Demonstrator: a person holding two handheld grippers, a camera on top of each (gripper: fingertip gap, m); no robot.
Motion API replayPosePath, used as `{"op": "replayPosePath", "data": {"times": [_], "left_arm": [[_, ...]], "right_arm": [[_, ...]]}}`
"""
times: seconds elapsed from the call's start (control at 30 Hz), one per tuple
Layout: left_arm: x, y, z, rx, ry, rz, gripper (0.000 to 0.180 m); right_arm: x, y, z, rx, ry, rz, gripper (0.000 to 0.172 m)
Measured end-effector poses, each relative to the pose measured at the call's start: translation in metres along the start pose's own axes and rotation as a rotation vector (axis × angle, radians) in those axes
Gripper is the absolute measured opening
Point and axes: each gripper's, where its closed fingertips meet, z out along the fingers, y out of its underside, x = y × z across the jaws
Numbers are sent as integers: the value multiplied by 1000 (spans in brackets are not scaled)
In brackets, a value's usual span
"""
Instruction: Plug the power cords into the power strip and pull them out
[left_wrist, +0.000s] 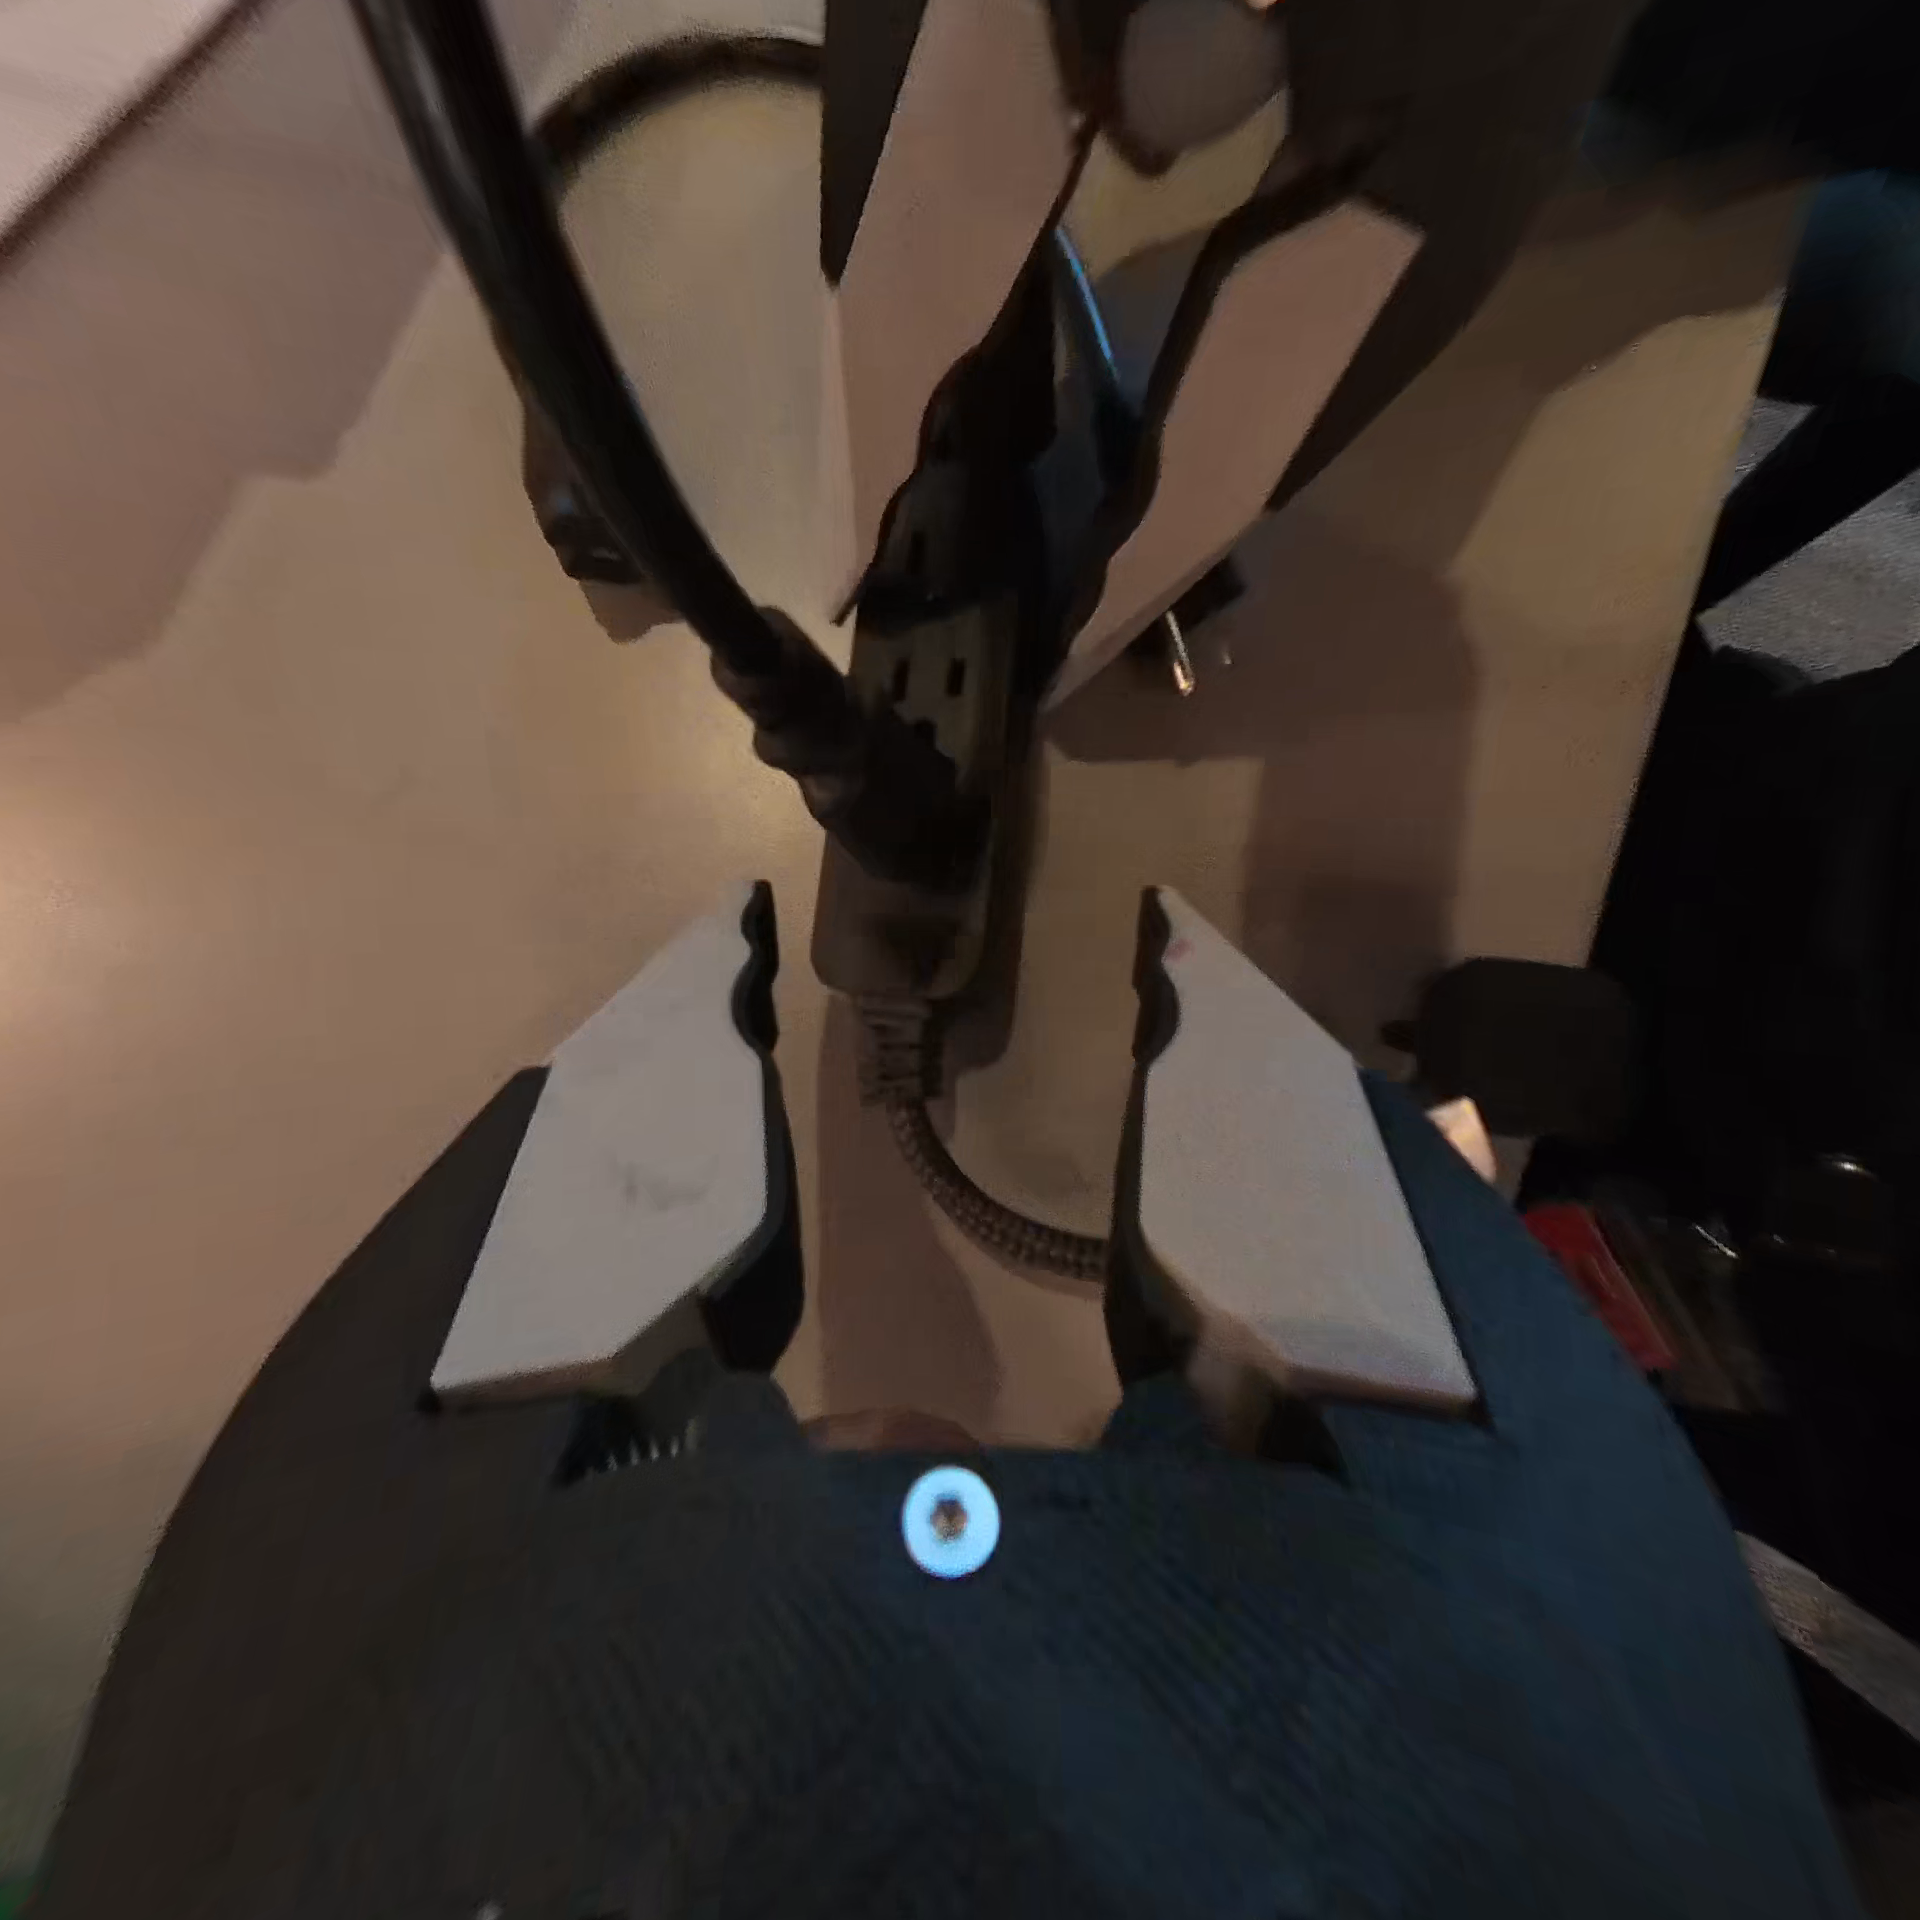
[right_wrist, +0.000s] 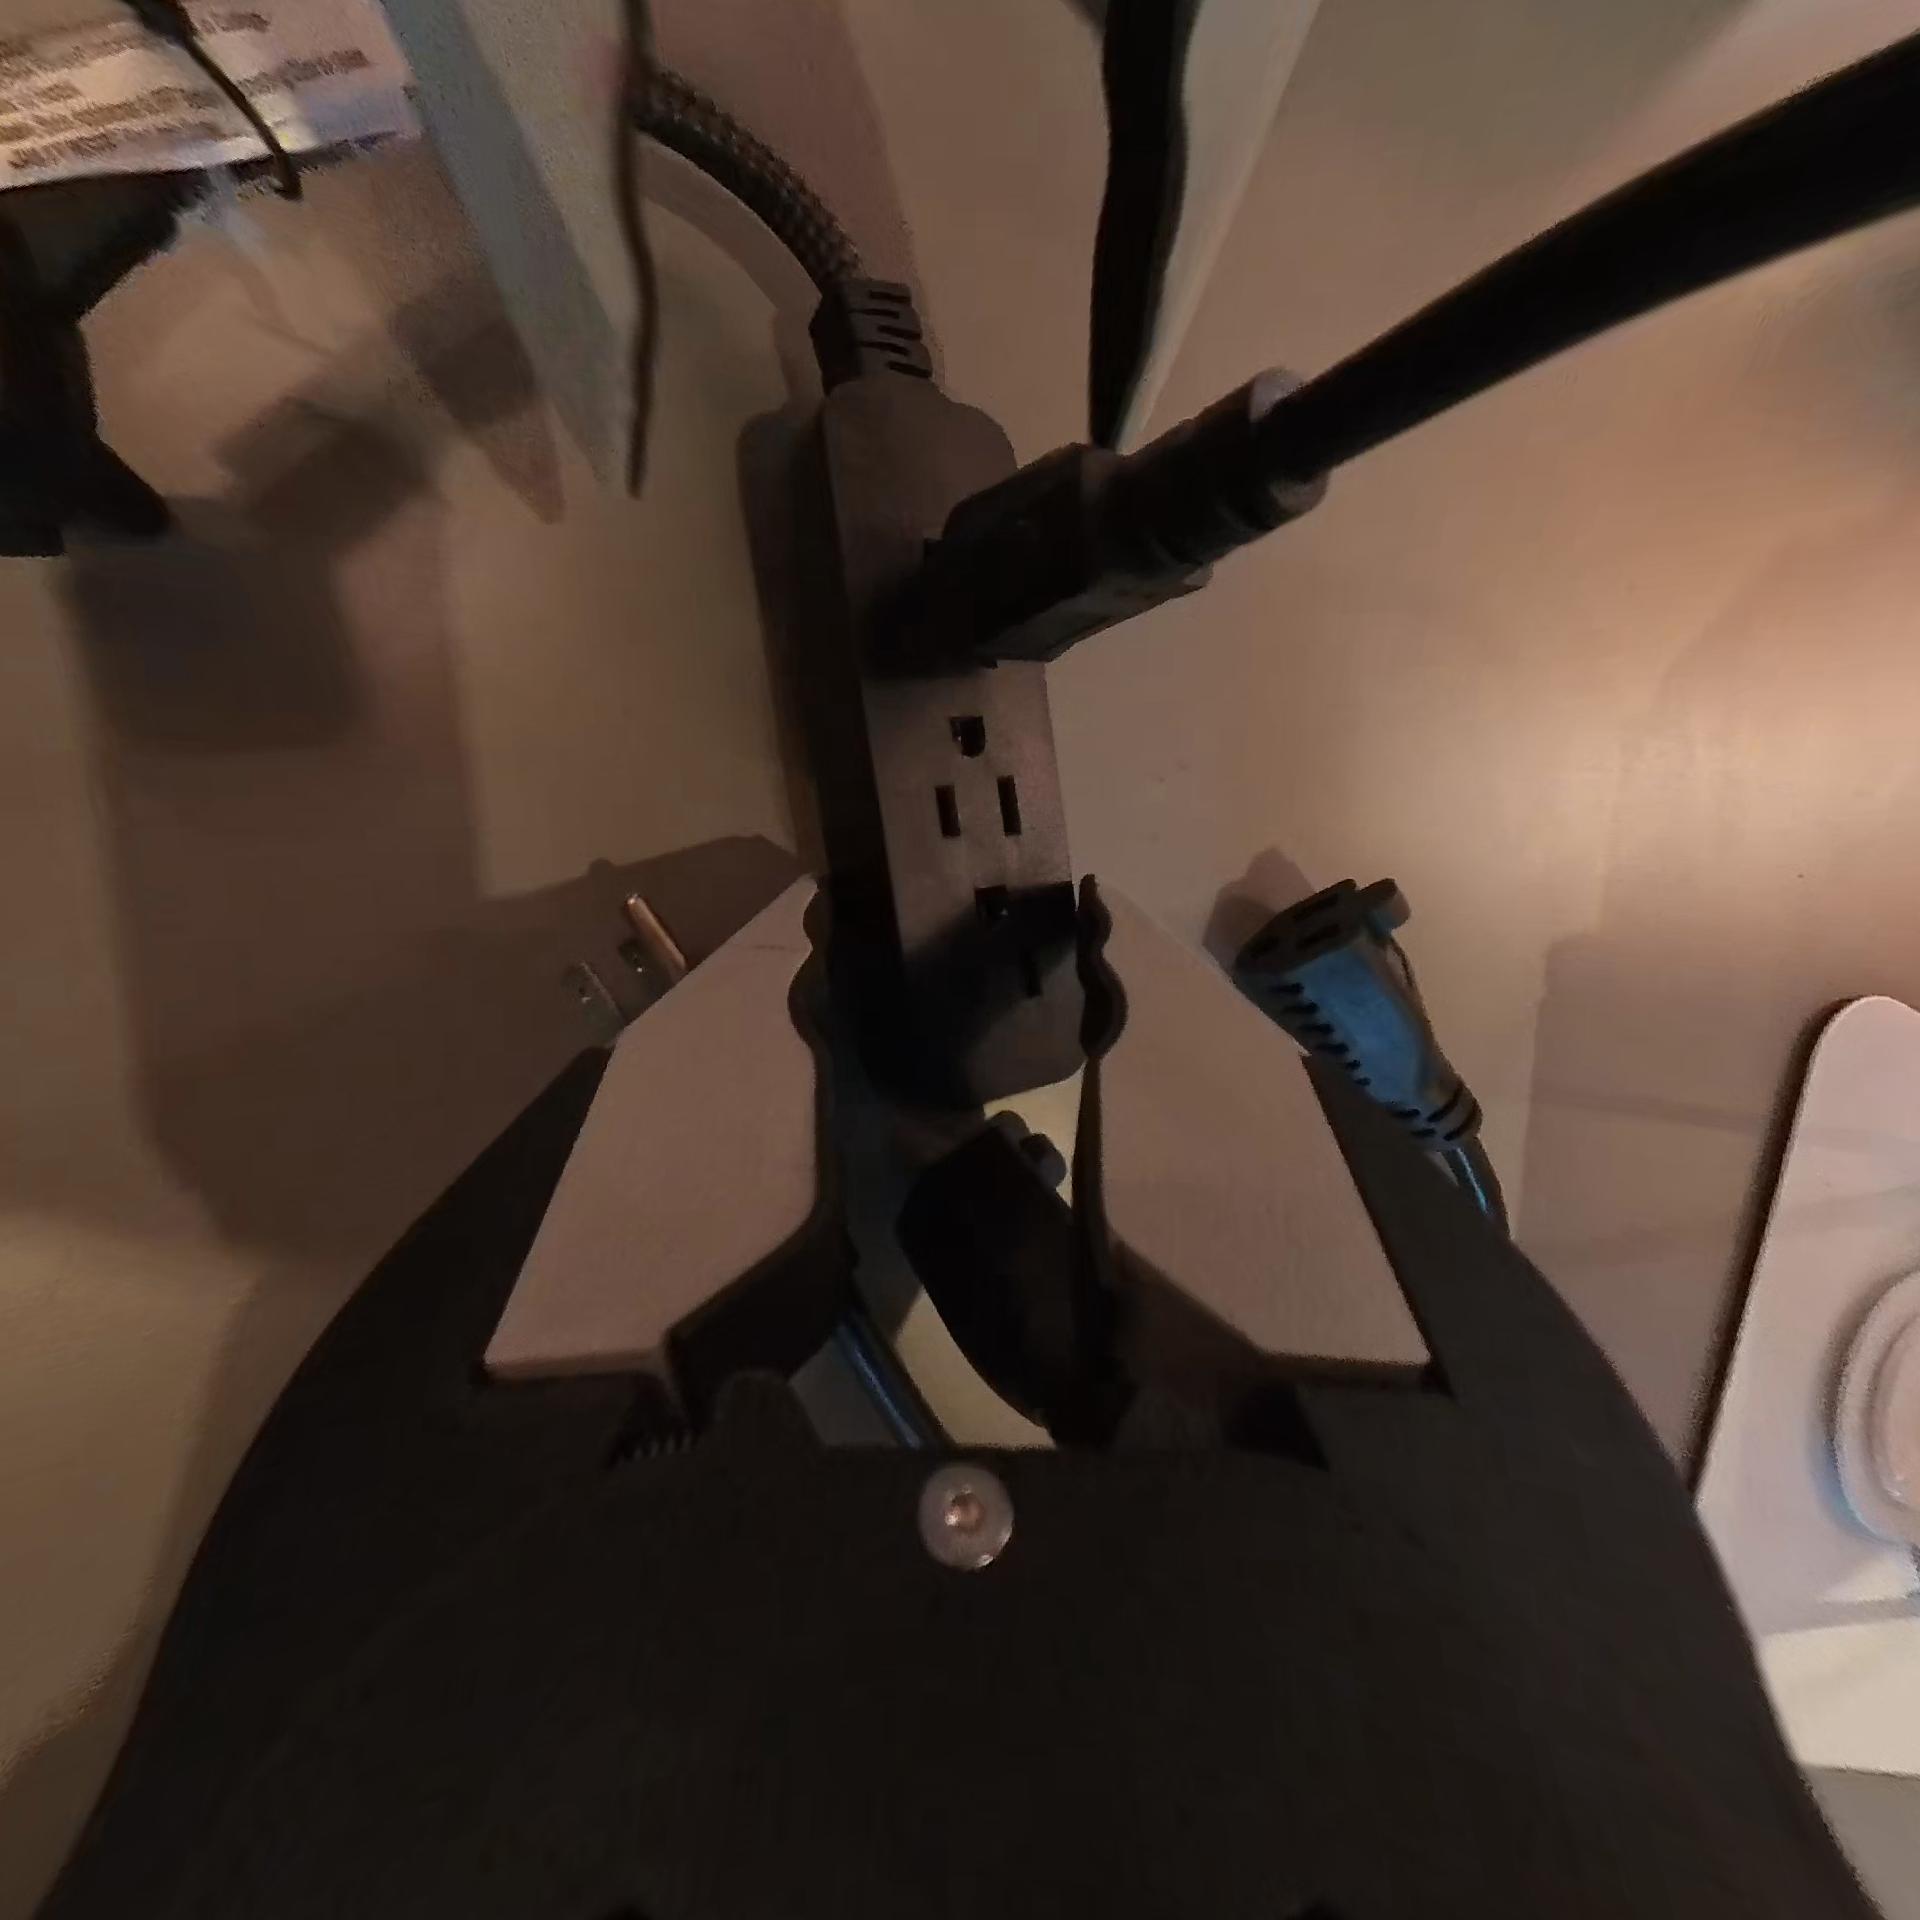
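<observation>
Black power strip lies on the pale counter, one black plug seated at its cord end. The right gripper pinches its other end, hiding the last outlet. The left gripper is spread, clear of the strip. A paper tag's print is too blurred to read.
</observation>
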Motion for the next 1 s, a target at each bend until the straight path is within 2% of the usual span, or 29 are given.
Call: {"op": "replayPosePath", "data": {"times": [0.07,0.13,0.2,0.27,0.3,0.37,0.4,0.43,0.53,0.57,0.63,0.9,1.0], "left_arm": [[-9,8,9,-25,-2,-37,63],[-20,16,12,-27,-24,-39,57],[-10,14,17,39,57,-17,39],[-10,12,22,87,65,-3,39],[-9,11,24,108,74,5,39],[-8,9,26,145,81,29,39],[-7,8,27,157,78,51,39],[-7,8,28,161,69,68,39],[-9,8,29,152,2,143,40],[-9,8,29,151,-11,161,40],[-10,8,29,160,-21,159,40],[-10,8,27,191,0,148,40],[-10,8,26,196,-7,144,40]], "right_arm": [[-1,-2,-5,38,-18,15,43],[-1,-8,-14,113,-37,50,32],[3,-23,-29,241,-60,118,31],[1,-39,-47,389,-138,183,59],[1,-48,-54,461,-174,215,58],[8,-56,-60,513,-178,271,15],[12,-57,-58,493,-160,278,5],[16,-59,-56,475,-137,275,9],[20,-66,-41,390,-99,254,42],[24,-67,-33,351,-71,244,40],[17,-67,-22,264,-112,175,15],[14,-68,-20,-149,-180,53,17],[16,-72,-20,-228,-173,-19,18]]}}
